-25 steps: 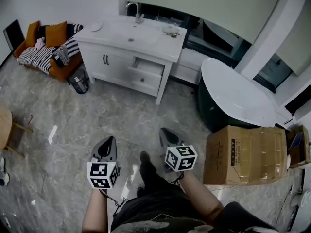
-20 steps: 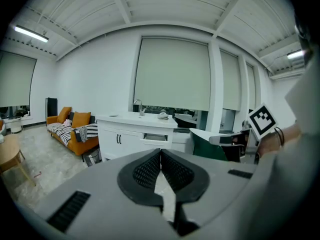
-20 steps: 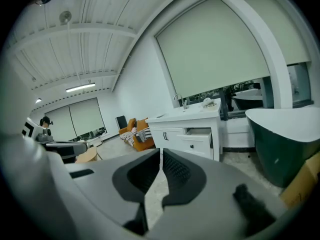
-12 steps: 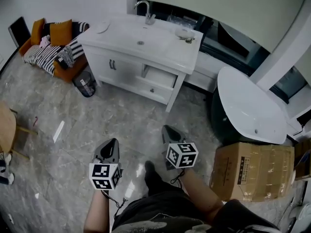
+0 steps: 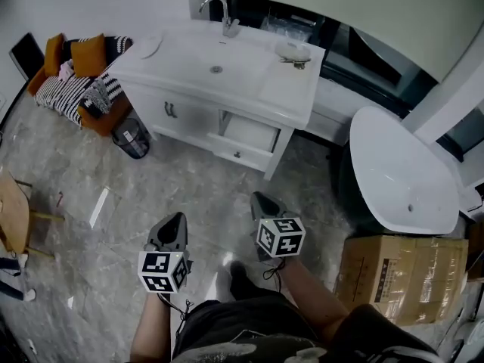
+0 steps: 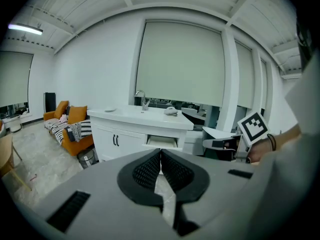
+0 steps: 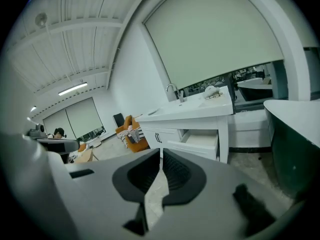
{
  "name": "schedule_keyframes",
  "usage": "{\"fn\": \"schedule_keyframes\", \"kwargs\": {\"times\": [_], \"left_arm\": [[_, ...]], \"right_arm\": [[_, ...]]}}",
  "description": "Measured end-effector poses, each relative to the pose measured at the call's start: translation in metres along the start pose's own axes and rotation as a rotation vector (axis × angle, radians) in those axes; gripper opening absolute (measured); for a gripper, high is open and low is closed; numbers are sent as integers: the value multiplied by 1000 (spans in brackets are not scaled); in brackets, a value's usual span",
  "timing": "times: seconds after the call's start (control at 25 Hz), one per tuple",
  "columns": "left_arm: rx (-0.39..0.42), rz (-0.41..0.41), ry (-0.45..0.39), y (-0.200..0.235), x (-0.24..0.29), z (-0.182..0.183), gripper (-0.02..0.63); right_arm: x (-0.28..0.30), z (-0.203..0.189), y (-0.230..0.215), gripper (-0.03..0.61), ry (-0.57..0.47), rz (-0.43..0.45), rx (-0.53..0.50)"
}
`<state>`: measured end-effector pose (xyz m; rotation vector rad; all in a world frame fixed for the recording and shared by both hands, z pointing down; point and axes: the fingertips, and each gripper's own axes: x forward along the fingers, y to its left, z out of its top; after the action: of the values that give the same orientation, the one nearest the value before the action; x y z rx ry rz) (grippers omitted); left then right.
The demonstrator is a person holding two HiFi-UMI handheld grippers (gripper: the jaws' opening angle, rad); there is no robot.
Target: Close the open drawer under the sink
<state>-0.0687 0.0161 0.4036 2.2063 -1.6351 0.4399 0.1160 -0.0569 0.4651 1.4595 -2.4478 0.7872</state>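
Bright, even light (fisheye-warped edges), sharp focus.

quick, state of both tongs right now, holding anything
left tongs: closed, holding nothing
right tongs: closed, holding nothing

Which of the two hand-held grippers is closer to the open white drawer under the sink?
Right. The right gripper points almost straight at the open white drawer from some way off; the left gripper sits farther back and off to the left.
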Motion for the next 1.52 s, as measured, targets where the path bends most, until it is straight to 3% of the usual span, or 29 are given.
{"fn": "schedule_keyframes", "kwargs": {"times": [0.36, 0.76, 1.04, 1.28, 1.52], "left_arm": [[44, -32, 44, 1, 56, 19, 14], [102, -205, 72, 15, 129, 34, 15], [120, -346, 129, 65, 176, 33, 14], [160, -433, 162, 132, 200, 40, 14], [169, -498, 188, 177, 220, 31, 14]], "right_arm": [[19, 0, -38, 29, 20, -52, 70], [34, -4, -68, 29, -6, -237, 137], [71, -8, -53, 29, -10, -405, 188], [109, -13, -18, 29, -28, -535, 264], [137, -21, 12, 29, -33, -610, 271]]}}
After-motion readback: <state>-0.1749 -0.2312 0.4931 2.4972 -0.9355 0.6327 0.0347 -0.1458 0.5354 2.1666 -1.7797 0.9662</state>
